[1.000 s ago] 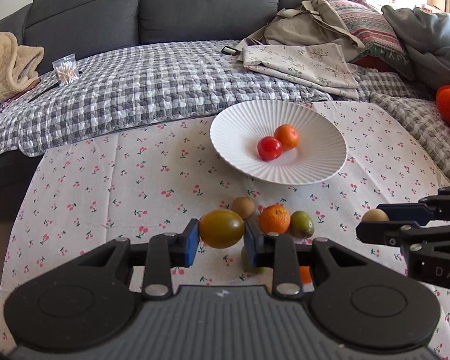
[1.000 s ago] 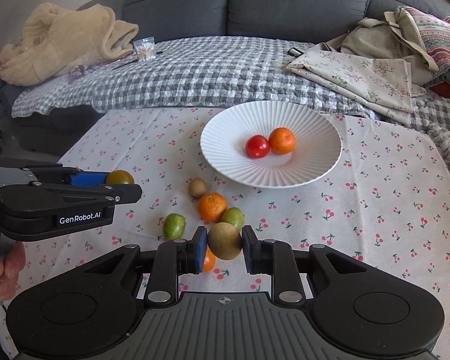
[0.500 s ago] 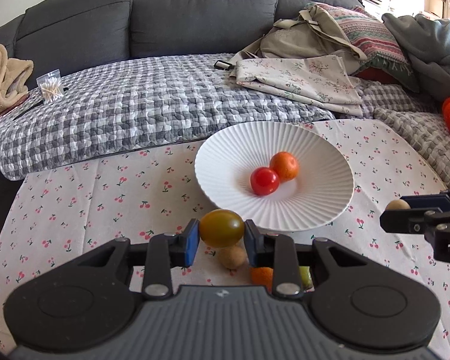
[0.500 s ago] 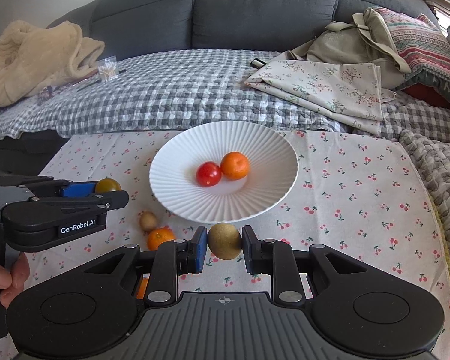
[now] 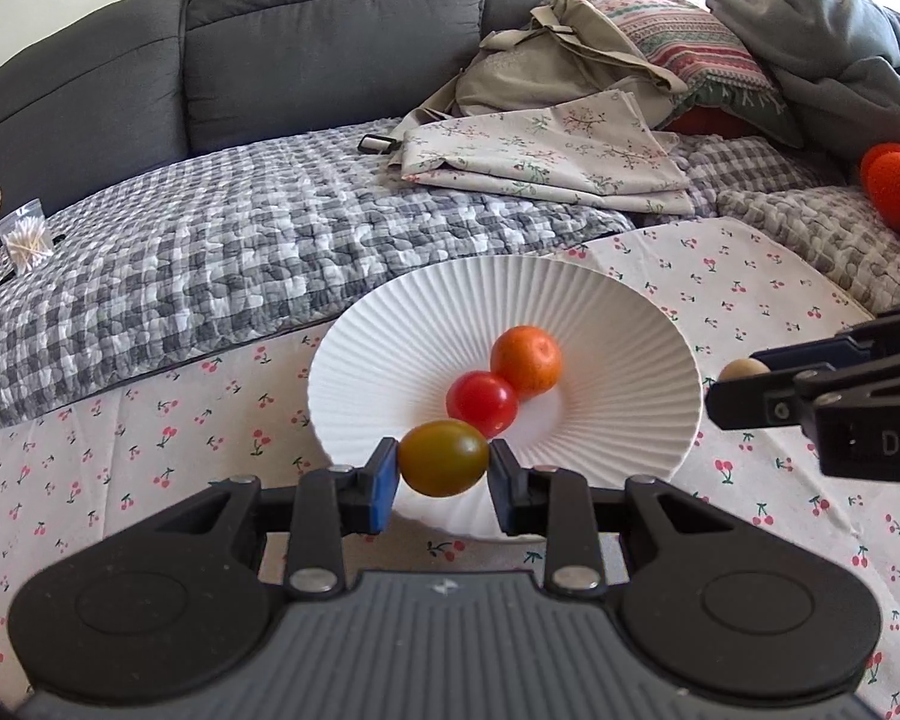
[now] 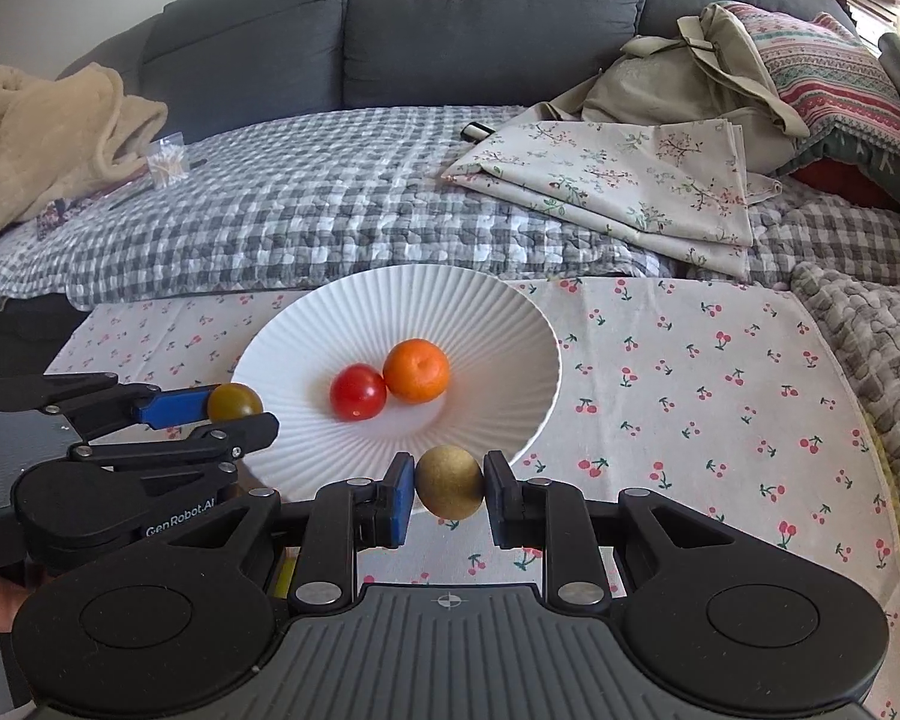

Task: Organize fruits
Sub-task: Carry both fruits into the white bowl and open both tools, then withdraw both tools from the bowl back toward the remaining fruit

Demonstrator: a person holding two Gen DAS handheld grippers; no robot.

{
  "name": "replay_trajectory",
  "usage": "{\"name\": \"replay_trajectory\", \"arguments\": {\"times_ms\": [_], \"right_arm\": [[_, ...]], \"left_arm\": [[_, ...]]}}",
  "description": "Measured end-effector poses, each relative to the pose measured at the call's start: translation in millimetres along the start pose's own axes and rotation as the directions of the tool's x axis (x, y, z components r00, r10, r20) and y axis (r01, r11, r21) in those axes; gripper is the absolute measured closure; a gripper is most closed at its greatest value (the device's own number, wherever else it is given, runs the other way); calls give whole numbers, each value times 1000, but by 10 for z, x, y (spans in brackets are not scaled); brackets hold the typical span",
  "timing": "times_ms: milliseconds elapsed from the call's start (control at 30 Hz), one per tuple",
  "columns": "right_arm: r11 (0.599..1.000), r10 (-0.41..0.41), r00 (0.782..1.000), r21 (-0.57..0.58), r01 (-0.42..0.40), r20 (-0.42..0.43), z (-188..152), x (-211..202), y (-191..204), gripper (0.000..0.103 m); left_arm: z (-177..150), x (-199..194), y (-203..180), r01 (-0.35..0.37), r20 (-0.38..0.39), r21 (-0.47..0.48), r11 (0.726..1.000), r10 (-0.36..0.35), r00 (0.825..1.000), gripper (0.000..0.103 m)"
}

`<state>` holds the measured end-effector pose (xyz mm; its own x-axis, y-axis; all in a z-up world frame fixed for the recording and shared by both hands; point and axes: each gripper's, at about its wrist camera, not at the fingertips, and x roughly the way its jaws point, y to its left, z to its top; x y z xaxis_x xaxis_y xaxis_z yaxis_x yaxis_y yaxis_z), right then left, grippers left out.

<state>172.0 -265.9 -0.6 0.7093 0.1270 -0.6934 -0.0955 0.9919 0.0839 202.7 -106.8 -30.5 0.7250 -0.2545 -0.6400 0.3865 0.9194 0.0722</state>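
Both grippers pinching fruit at the near rim of the plate.

Grey sofa (image 6: pixel 486 30) behind, checked blanket (image 6: pixel 306 222), cherry-print cloth (image 6: pixel 690 396) on top, white ribbed plate (image 5: pixel 570 300) on it. Left gripper (image 5: pixel 443 468) clamps a greenish-brown tomato (image 5: pixel 443 457) over the plate's near edge; right gripper (image 6: pixel 449 491) clamps a brown kiwi-like fruit (image 6: pixel 449 481) just outside the rim. In the plate: orange (image 6: pixel 417 371) touching red tomato (image 6: pixel 358 391).

Both tools (image 5: pixel 443 471) (image 6: pixel 449 491) carried fruits from loose pile to plate (image 5: pixel 600 300) edge.
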Motion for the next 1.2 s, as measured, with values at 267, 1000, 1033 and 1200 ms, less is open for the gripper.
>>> {"name": "replay_trajectory", "arguments": {"times_ms": [267,1000,1033,1200], "right_arm": [[999,-2,999,-34,0,-33,3,331,159,79],[995,44,999,89,-45,10,109,-2,27,77],[994,48,999,93,-49,10,110,-32,35,75],[994,56,998,99,-55,-4,87,-201,85,64]], "left_arm": [[-67,192,-64,8,-28,24,1000,-8,1000,73],[54,-151,225,49,21,-110,993,-47,999,62],[58,-190,219,48,22,-108,993,-46,999,61],[27,-362,205,45,13,-119,992,-44,999,49]]}}
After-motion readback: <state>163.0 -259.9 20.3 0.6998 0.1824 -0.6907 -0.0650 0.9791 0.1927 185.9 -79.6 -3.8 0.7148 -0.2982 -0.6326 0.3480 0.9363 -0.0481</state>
